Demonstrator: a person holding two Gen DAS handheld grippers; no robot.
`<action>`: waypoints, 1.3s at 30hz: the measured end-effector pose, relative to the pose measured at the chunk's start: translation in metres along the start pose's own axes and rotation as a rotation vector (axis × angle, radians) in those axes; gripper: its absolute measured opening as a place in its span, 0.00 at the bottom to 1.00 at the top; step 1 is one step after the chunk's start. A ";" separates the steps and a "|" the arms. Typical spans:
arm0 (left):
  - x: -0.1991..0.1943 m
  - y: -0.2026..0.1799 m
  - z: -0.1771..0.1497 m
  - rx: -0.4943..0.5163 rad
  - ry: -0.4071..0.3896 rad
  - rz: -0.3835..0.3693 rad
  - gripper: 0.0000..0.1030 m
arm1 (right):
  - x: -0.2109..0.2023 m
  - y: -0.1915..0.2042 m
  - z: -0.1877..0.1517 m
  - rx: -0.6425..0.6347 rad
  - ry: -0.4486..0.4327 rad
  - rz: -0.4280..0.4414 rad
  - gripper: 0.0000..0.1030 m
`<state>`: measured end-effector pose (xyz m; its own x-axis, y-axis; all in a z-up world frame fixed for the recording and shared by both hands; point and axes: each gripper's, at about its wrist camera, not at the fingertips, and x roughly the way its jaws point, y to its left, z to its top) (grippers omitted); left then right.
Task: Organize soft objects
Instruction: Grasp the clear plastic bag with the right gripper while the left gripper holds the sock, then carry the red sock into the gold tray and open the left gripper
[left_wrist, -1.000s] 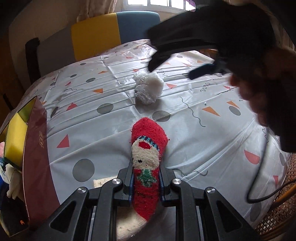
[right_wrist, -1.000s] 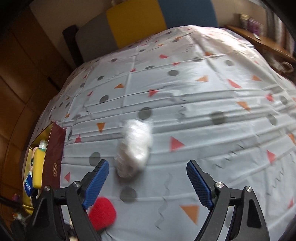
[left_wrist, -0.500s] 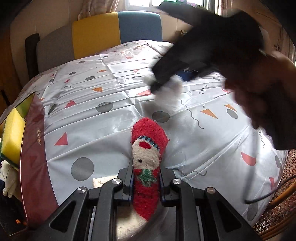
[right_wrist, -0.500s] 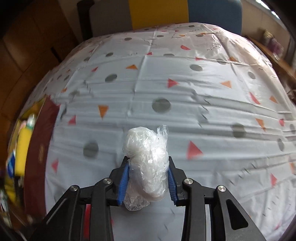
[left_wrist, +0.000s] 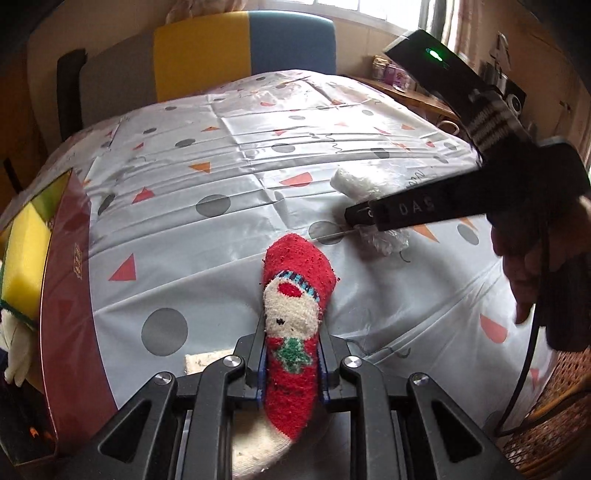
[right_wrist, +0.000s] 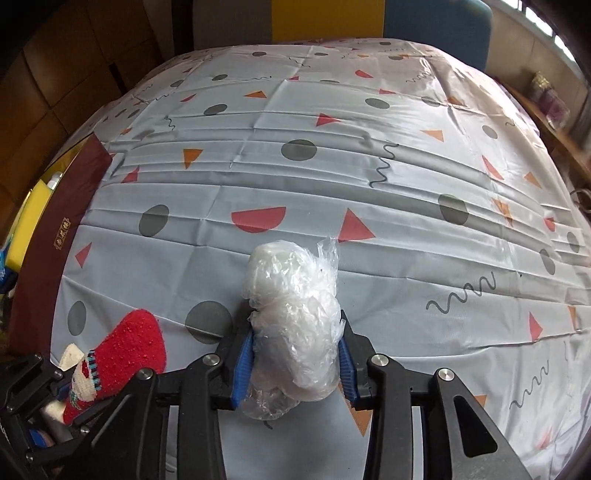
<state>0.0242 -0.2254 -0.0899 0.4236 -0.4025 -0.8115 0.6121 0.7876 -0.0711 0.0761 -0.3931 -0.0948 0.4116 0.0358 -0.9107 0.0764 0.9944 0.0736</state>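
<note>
Since a second ago your right tongs (right_wrist: 295, 363) have gone from spread over the crumpled plastic bag (right_wrist: 293, 321) to pinching it between the blue pads, and they now hold it just above the tabletop (right_wrist: 369, 184). Nearest you, your left tongs (left_wrist: 290, 363) pinch the red Santa sock (left_wrist: 293, 325) around its middle, toe pointing away, white cuff hanging below. Both soft things are gripped, near each other at the near side of the tabletop.

To the left sits the dark red box (left_wrist: 70, 280), already holding a yellow sponge (left_wrist: 26, 258) and something white and plush (left_wrist: 16, 343). By my reckoning the picking is done and dropping both items in the box is left. A gold label on the box side is too small to read; "DAS" shows on your right tool's arm.
</note>
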 end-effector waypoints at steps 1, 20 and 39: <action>-0.001 0.002 0.001 -0.012 0.009 0.000 0.17 | 0.000 0.002 0.001 -0.012 0.000 -0.006 0.40; -0.091 0.016 0.029 -0.089 -0.144 0.055 0.16 | 0.000 0.009 -0.003 -0.087 -0.050 -0.032 0.39; -0.128 0.051 0.022 -0.192 -0.191 0.077 0.16 | -0.001 0.008 -0.005 -0.108 -0.073 -0.045 0.39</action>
<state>0.0156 -0.1442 0.0229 0.5932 -0.4042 -0.6963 0.4430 0.8860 -0.1369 0.0720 -0.3844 -0.0948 0.4756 -0.0128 -0.8795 -0.0004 0.9999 -0.0147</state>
